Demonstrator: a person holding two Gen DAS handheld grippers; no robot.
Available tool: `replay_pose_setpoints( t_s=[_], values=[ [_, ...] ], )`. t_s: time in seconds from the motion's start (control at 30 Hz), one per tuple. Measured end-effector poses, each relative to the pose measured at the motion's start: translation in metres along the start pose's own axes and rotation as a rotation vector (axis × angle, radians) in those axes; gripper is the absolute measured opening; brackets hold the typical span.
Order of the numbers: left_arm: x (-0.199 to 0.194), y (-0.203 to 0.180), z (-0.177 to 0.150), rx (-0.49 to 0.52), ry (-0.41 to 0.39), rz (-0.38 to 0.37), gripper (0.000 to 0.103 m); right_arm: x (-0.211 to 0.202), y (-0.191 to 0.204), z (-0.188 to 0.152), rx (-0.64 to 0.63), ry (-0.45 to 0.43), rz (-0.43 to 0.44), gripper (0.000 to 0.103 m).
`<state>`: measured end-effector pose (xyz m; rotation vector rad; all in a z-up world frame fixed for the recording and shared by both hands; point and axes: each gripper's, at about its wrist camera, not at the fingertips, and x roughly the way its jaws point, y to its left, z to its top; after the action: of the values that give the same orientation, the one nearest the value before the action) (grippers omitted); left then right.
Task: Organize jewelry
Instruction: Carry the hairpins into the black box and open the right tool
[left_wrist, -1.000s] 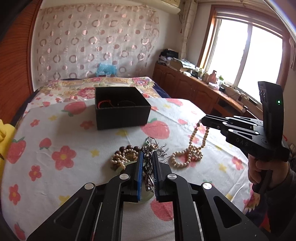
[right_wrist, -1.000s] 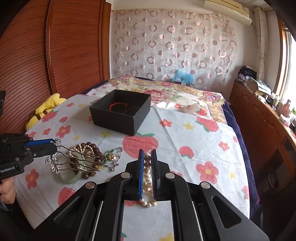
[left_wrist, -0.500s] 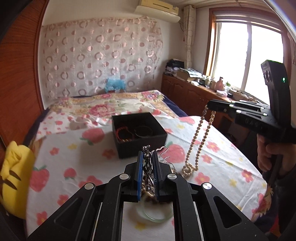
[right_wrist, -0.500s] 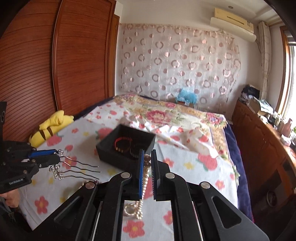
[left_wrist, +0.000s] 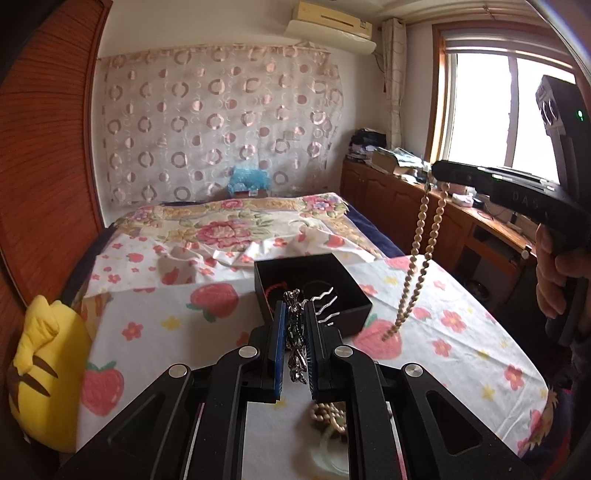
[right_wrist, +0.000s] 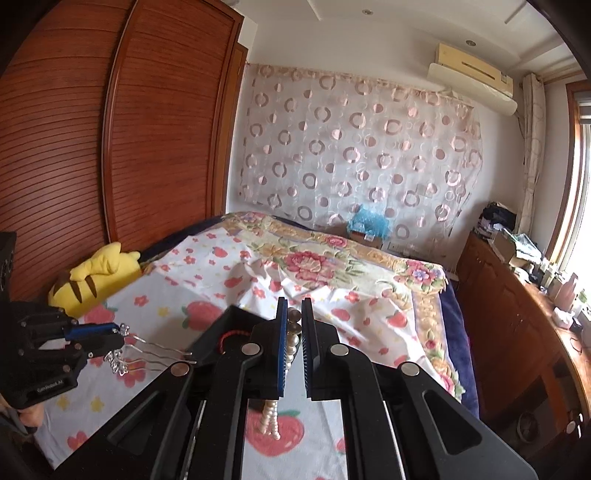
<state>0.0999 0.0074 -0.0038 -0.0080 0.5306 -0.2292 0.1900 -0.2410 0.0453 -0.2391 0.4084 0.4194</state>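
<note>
Left wrist view: the bed (left_wrist: 166, 317) with its strawberry sheet fills most of the frame, black box (left_wrist: 314, 291) sitting mid-bed with a red bracelet (left_wrist: 273, 290) already inside. Left gripper (left_wrist: 295, 332) fingers are clamped on a crystal hairpin (left_wrist: 295, 343), right gripper (left_wrist: 437, 173) fingers clenched on a bead necklace (left_wrist: 417, 258) dangling beside the box. So partly done, I'd say; both pieces need dropping in, and more beads (left_wrist: 328, 413) lie below. Plenty of open room above the box rim.

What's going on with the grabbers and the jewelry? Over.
Left gripper shut on silver hairpin. Right gripper shut on pearl necklace, dangling. Black box open, unobstructed.
</note>
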Motion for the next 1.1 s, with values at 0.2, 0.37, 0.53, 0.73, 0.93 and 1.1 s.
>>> replay_pose_setpoints(
  t_s=[0.2, 0.37, 0.53, 0.73, 0.93, 1.1],
  values=[
    [0.004, 0.007, 0.01, -0.005, -0.009, 0.021, 0.009, 0.005, -0.002, 0.029, -0.001, -0.035, 0.0, 0.008],
    [0.011, 0.012, 0.015, -0.013, -0.005, 0.035, 0.009, 0.014, -0.006, 0.046, 0.036, -0.056, 0.024, 0.008],
    [0.02, 0.014, 0.017, -0.015, 0.007, 0.042, 0.009, 0.033, -0.001, 0.042, 0.038, -0.021, 0.042, 0.008],
    [0.031, 0.018, 0.016, -0.021, 0.027, 0.048, 0.009, 0.061, 0.007, 0.015, 0.047, 0.067, 0.07, 0.008],
    [0.048, 0.019, 0.015, -0.035, 0.049, 0.05, 0.009, 0.099, 0.023, -0.029, 0.045, 0.205, 0.136, 0.008],
    [0.059, 0.017, 0.016, -0.037, 0.063, 0.044, 0.009, 0.118, 0.027, -0.053, 0.095, 0.257, 0.166, 0.009]
  ],
)
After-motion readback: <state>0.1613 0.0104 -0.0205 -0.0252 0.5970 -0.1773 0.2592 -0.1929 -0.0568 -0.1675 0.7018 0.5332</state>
